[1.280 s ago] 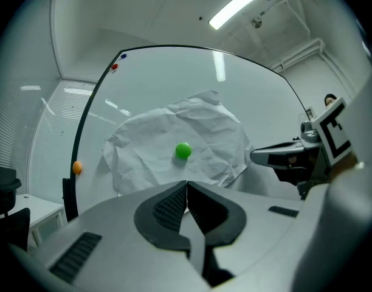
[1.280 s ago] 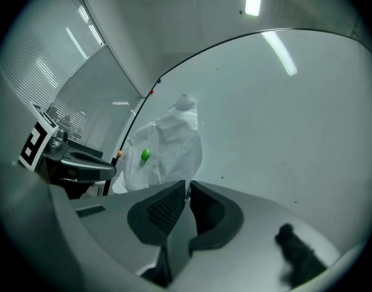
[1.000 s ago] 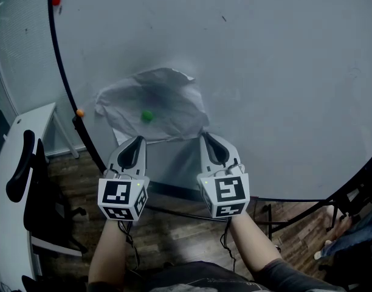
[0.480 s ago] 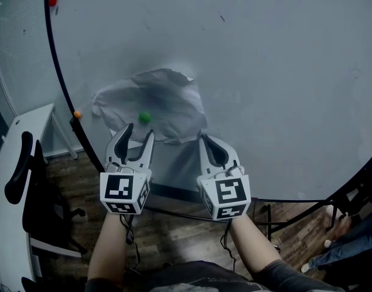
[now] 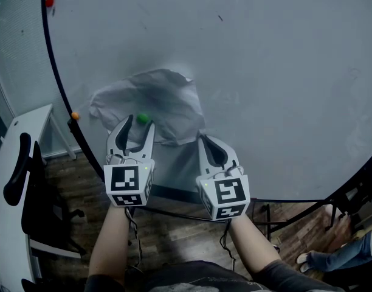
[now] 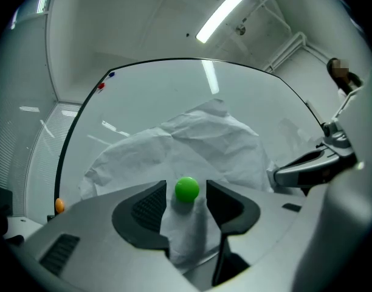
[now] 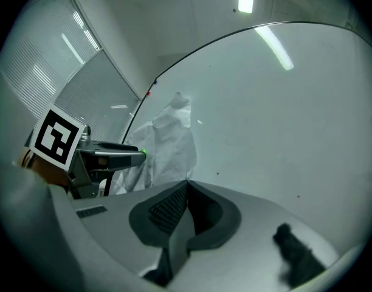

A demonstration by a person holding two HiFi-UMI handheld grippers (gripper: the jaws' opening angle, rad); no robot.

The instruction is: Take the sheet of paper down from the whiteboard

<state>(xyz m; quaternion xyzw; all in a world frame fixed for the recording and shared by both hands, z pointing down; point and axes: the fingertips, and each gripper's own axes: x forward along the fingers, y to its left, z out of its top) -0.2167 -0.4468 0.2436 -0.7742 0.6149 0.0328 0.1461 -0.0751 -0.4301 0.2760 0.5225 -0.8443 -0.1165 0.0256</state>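
Note:
A crumpled white sheet of paper (image 5: pixel 155 99) hangs on the whiteboard (image 5: pixel 265 72), pinned by a green ball magnet (image 5: pixel 142 119). My left gripper (image 5: pixel 139 126) is opening, its jaws standing on either side of the magnet (image 6: pixel 186 188) without pressing it. In the left gripper view the sheet (image 6: pixel 210 139) fills the space behind the jaws. My right gripper (image 5: pixel 202 140) is shut, and its tips meet the sheet's lower right corner, which it appears to pinch. In the right gripper view the sheet (image 7: pixel 171 139) runs down to the shut tips (image 7: pixel 186 184).
A red magnet (image 5: pixel 49 2) and an orange magnet (image 5: pixel 75 115) sit by the board's black left frame. A white desk (image 5: pixel 6 181) and a black chair (image 5: pixel 19 169) stand at the left on the wooden floor. A person's legs (image 5: pixel 350 254) show at the lower right.
The left gripper was shut below the sheet; it has opened wide and risen so that its jaws flank the green magnet. The right gripper has stayed shut in place.

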